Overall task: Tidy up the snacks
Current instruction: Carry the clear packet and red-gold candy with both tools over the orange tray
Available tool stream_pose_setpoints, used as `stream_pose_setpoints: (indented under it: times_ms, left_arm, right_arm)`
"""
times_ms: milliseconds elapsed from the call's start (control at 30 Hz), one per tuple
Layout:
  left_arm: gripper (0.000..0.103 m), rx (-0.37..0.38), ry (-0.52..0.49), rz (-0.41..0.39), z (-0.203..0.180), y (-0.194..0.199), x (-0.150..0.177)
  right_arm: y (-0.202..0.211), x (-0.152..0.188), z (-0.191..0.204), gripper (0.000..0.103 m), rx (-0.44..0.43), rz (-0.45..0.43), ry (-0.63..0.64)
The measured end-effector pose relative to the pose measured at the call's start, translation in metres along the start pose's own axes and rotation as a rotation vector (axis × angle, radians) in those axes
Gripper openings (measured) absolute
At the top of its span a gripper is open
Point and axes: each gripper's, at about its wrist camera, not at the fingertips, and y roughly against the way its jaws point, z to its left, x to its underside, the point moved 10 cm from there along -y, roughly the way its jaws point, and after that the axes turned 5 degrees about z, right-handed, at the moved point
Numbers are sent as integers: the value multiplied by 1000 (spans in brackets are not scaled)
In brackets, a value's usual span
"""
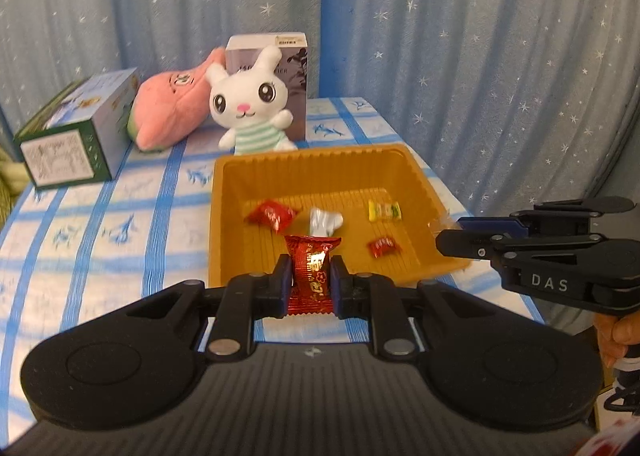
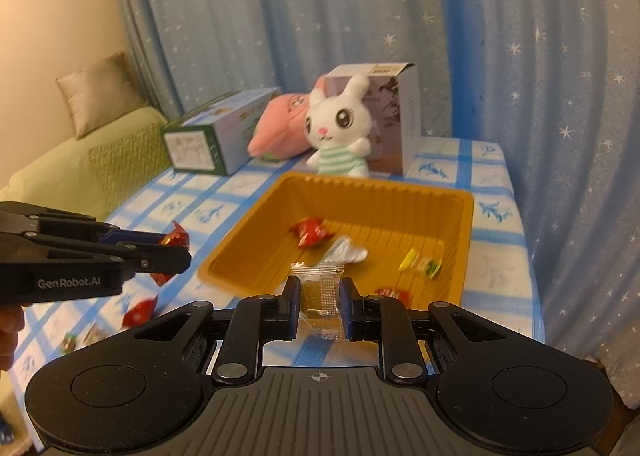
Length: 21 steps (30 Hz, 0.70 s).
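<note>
Both grippers loaded at the near rim of the orange tray.

We find the left gripper [image 1: 310, 276] clamped on a red foil candy [image 1: 311, 272] and the right gripper [image 2: 320, 294] clamped on a clear-wrapped amber candy [image 2: 320, 288], each just short of the orange tray [image 1: 224, 215] on the table [image 1: 100, 256]. Inside the tray we note a red candy [image 1: 272, 214], a silver one [image 1: 325, 220], a yellow one [image 1: 384, 211] and a small red one [image 1: 384, 247]. Behind the tray sits a plush rabbit [image 1: 250, 103]. To the tray's left lie loose candies [image 2: 138, 312].
</note>
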Motion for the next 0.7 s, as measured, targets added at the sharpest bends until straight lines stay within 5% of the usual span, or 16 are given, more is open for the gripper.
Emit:
stream_pose_setpoints:
  times_ms: [300,700]
  left_arm:
    - [18,-20,-67,61,16,-53,-25]
    - [18,-40,-109,159,31,-114,-25]
  right_arm:
    - [-26,-34,-24,21,33,-11,-41]
    - [-57,-34,-45,21,71,28,-103]
